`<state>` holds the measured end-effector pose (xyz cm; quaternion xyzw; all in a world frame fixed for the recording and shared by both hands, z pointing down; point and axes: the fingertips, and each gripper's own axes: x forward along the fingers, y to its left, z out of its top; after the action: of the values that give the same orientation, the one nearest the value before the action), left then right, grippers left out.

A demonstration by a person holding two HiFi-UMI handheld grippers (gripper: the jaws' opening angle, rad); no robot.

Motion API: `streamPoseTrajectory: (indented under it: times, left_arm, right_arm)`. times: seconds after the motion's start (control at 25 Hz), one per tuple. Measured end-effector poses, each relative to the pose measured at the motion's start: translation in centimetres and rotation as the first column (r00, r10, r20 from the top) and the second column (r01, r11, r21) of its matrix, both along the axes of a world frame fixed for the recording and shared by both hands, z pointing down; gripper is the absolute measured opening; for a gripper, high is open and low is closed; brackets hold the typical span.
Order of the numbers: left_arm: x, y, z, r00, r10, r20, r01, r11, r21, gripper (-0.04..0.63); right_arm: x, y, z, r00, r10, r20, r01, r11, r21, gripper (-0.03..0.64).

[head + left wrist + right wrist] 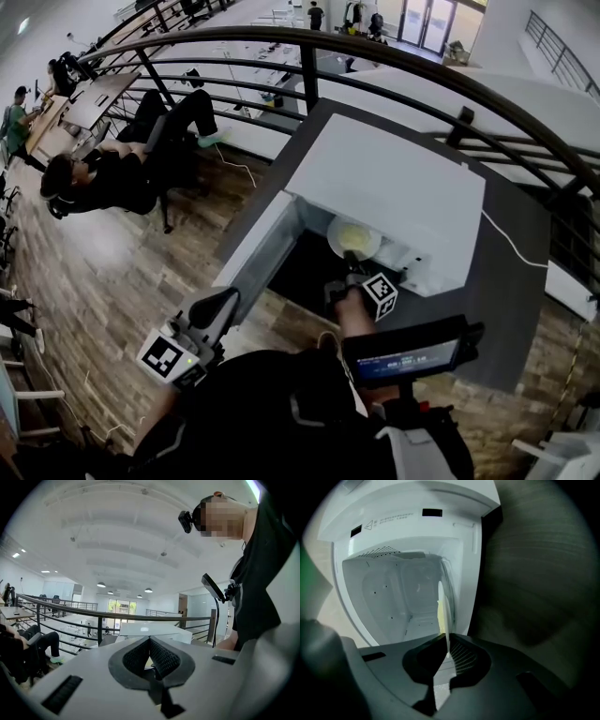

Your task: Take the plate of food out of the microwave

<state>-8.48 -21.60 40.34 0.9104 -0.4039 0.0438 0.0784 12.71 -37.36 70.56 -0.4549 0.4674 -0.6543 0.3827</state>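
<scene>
Well to the left of the microwave (384,183), beyond the curved railing (309,42) and on a lower floor, a seated person (103,178) leans back in a chair. Nearer, low and to the left of the microwave, the left tool (223,302) is held in the air away from everything. In the left gripper view its jaws (150,641) stand clenched together at the tips with nothing between them (only the railing and the white microwave top show beyond).

The microwave's door (258,248) hangs open on its left side. The white box itself stands on a dark desk (506,272).

The plate (352,236) sits at the front of the microwave's opening, its near edge at the mouth, with pale yellow food (354,234) on it. The right tool (351,267) reaches in from in front of the microwave and grasps the plate's near rim. In the right gripper view the plate (444,616) shows edge-on, running straight down into the closed jaws (447,651), with the white cavity of the microwave (393,536) behind it and a strip of the yellow food (439,616) just left of the rim.
</scene>
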Motion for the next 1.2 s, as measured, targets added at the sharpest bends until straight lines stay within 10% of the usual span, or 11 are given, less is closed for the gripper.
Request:
streamPoseTrajectory:
  times: [1.2]
  left_arm:
    - [1.4,1.4,0.2,0.988,0.132,-0.084,-0.132,0.991,0.002,0.005]
  right_arm:
    - [-2.3,9.4,-7.8,0.984,-0.176,0.024,0.172,0.977,0.125,0.017]
